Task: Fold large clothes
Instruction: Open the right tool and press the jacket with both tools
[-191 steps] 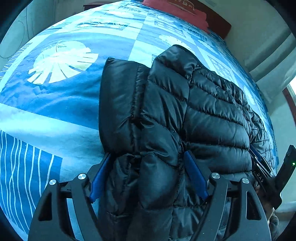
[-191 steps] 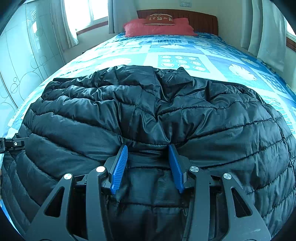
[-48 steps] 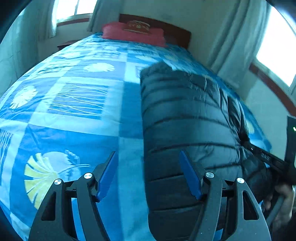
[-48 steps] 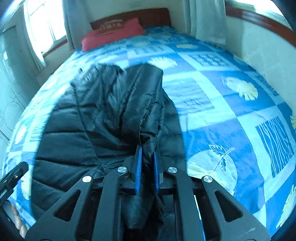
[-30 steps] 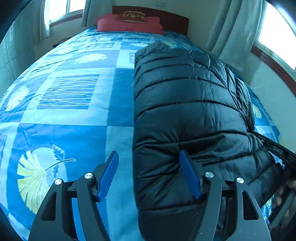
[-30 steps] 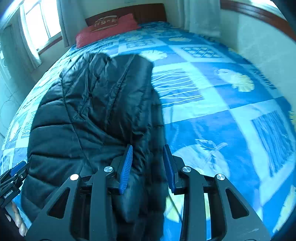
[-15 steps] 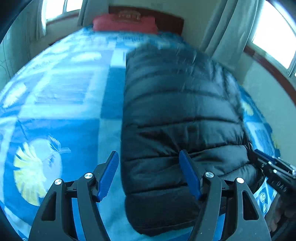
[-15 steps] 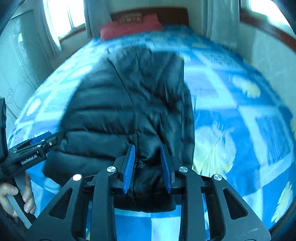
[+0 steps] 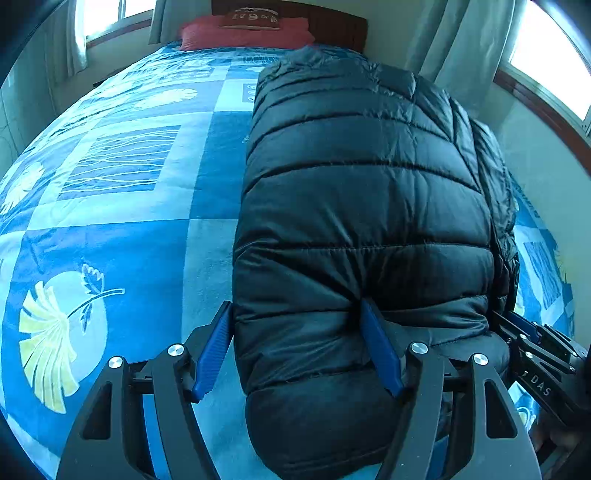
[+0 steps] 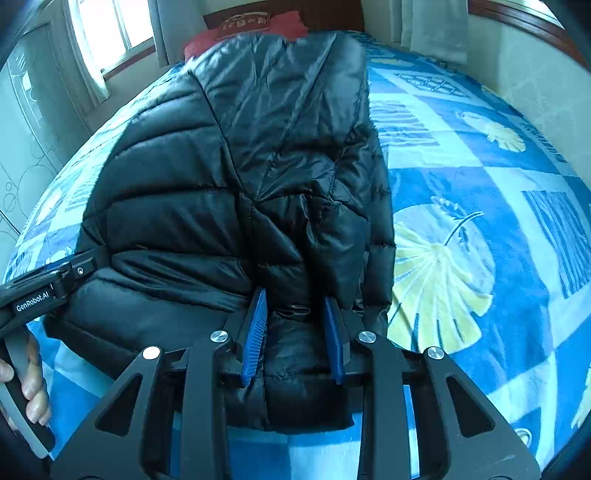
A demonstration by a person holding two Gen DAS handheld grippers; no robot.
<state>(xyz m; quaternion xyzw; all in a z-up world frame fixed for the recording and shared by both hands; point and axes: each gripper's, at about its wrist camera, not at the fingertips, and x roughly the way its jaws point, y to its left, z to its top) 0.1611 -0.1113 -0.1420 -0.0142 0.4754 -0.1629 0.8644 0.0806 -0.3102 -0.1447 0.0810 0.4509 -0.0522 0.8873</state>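
While both grippers point steeply down at the near hem, the black puffer jacket (image 9: 362, 206) lies folded lengthwise on the bed (image 9: 122, 240), near end just short of the bed's front edge.

Left gripper (image 9: 295, 347): jaws set wide, clamped across the jacket's near-left corner. Left pad sits against the outer fold edge, right pad (image 9: 380, 350) digs a dent into the quilting. Grasping the jacket.

Right gripper (image 10: 293, 332): jaws narrower, pinching a bunched ridge of fabric at the near-right part of the hem. Both blue pads press into it. They have just been opening slightly, with fabric between them.

Each gripper shows at the edge of the other's view; fingers of a hand (image 10: 31, 391) wrap the left handle in the right wrist view.

Obstructions: the jacket bulk fills the centre of both views and hides the bedspread behind it. In the right wrist view it also covers most of the red pillow (image 10: 266, 22).

Farther out: blue patterned bedspread with leaf prints, red pillow (image 9: 243, 31) against a dark wooden headboard (image 9: 332, 24), curtains (image 9: 458, 48) and bright windows on both sides.
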